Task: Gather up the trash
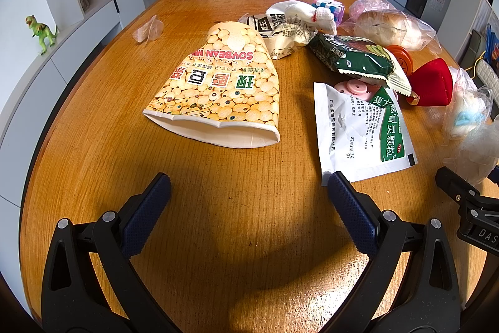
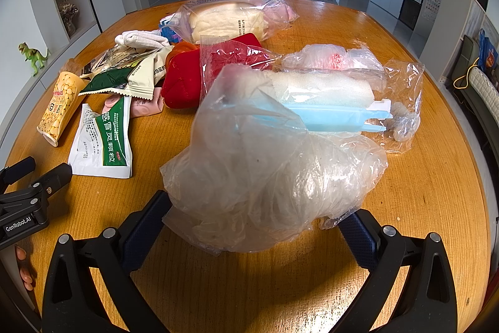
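Trash lies across a round wooden table [image 1: 237, 223]. A flattened soybean-print paper cup [image 1: 218, 89] rests ahead of my left gripper [image 1: 248, 184], which is open and holds nothing. A white and green sachet [image 1: 358, 127] touches its right fingertip [image 1: 338, 181]. Further back lie a green snack wrapper [image 1: 355, 58] and a crumpled white wrapper [image 1: 280, 27]. My right gripper [image 2: 254, 213] stands open, its fingers wide on either side of a crumpled clear plastic bag [image 2: 268, 177]. The bag hides both of its fingertips.
A bagged sponge with a blue handle [image 2: 327, 105], a red box [image 2: 187, 77], bagged bread [image 2: 227, 17], a white glove [image 2: 140, 38] and a small plastic scrap [image 1: 148, 28] also lie on the table. My left gripper [image 2: 37, 180] shows at the right view's left edge.
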The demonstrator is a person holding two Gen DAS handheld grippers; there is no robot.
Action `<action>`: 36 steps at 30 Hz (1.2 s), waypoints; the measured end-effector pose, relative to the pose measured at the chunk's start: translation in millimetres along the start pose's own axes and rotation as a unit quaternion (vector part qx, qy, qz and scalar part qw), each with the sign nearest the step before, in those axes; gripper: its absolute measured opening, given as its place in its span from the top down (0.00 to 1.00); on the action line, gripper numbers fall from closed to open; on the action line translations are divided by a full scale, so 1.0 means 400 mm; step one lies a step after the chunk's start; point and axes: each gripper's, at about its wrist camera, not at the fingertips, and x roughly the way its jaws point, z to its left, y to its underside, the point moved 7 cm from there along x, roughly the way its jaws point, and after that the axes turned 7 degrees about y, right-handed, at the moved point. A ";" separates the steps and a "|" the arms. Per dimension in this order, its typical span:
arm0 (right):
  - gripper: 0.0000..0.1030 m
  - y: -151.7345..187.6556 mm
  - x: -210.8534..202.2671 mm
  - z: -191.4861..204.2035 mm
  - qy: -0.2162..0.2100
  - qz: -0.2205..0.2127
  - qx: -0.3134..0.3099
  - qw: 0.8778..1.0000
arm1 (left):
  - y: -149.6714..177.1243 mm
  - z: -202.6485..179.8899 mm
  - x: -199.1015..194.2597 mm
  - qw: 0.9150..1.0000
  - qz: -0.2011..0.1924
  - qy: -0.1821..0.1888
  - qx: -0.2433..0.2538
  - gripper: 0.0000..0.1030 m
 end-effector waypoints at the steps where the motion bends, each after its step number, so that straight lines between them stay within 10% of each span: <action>1: 0.02 0.000 0.000 0.000 0.000 0.000 0.000 1.000 | 0.000 0.000 0.000 1.000 0.000 0.000 0.000 0.06; 36: 0.02 -0.005 -0.001 0.000 0.005 0.001 0.005 1.000 | 0.000 0.002 0.000 1.000 0.000 -0.001 0.000 0.06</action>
